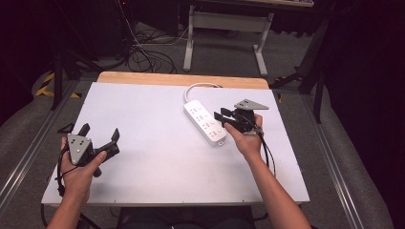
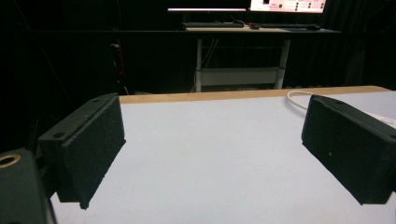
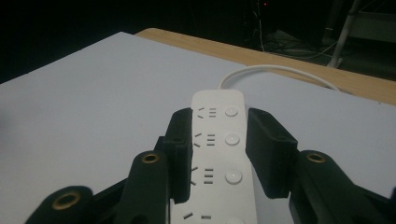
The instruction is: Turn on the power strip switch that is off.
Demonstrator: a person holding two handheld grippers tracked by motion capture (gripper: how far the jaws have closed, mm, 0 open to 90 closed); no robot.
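A white power strip (image 1: 204, 121) lies diagonally at the table's right middle, and its white cable (image 1: 199, 87) loops toward the far edge. My right gripper (image 1: 220, 114), held in a hand, hovers low over the strip's near half. In the right gripper view that gripper (image 3: 220, 116) is open, with one jaw along each long side of the power strip (image 3: 218, 140). I cannot tell whether the jaws touch it. My left gripper (image 1: 100, 132) rests open at the near left, holding nothing. The left gripper view shows its own gripper (image 2: 212, 123) over bare board, with the cable (image 2: 296, 98) at the right.
A white board (image 1: 157, 157) covers the table, leaving a wooden strip (image 1: 181, 78) along the far edge. A desk frame (image 1: 224, 28) and floor cables (image 1: 143, 52) lie beyond. Metal rails (image 1: 26, 152) run along both sides.
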